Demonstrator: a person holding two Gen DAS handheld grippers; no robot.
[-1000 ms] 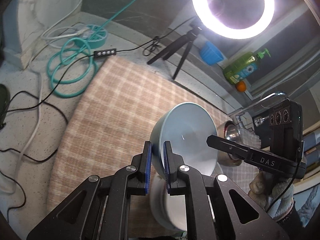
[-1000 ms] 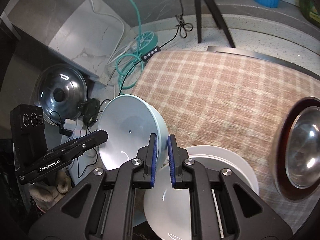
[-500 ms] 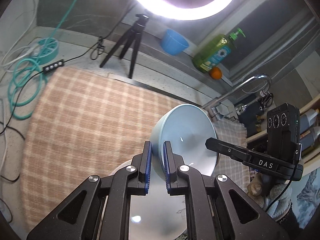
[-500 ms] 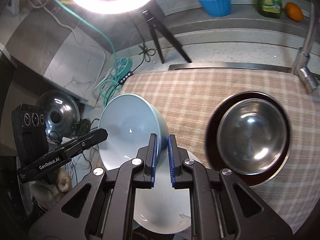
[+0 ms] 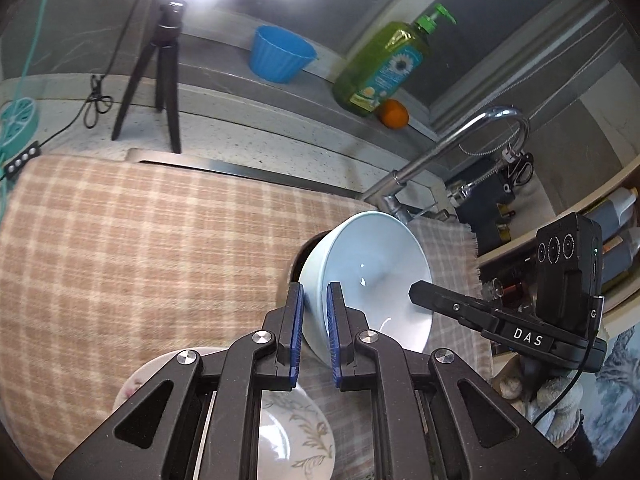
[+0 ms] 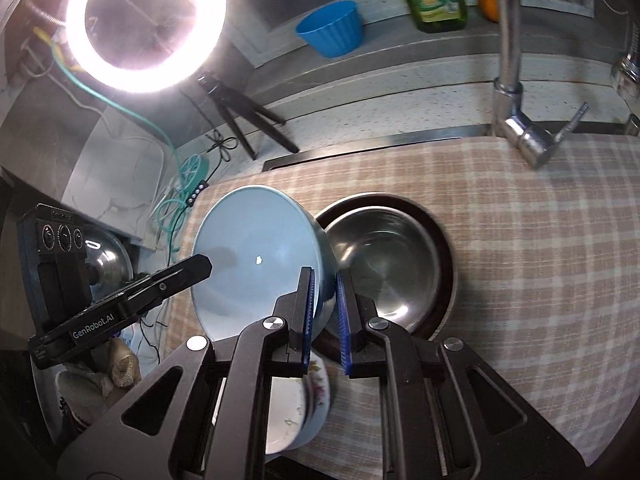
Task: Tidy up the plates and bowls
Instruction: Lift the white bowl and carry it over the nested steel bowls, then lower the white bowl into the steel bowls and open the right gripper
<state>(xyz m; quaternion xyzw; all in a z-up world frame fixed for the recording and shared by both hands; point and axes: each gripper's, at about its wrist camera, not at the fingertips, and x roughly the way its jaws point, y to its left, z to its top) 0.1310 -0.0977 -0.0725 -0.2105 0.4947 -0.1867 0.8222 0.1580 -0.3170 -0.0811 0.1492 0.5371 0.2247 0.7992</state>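
Note:
A pale blue bowl [image 5: 372,276] [image 6: 256,264] hangs in the air, held at opposite rims by both grippers. My left gripper [image 5: 314,336] is shut on its near rim, and my right gripper [image 6: 324,316] is shut on the other rim. The right gripper's black body [image 5: 520,332] shows beyond the bowl in the left wrist view. The left gripper's body [image 6: 120,304] shows in the right wrist view. Just right of the blue bowl, a steel bowl [image 6: 392,272] sits in a dark brown plate [image 6: 444,248] on the checked cloth. White floral dishes [image 5: 296,440] [image 6: 300,408] lie under the grippers.
A checked cloth [image 5: 140,252] covers the counter. Behind it stand a tripod [image 5: 160,76] with a ring light [image 6: 144,20], a blue cup [image 5: 280,54], a green soap bottle [image 5: 388,64], an orange [image 5: 394,114] and a chrome tap [image 6: 516,112]. Cables and a pot lid [image 6: 108,260] lie left.
Both grippers carried the blue bowl to the right across the cloth. The steel bowl in the brown plate now lies right beside the bowl, and the tap has come into view.

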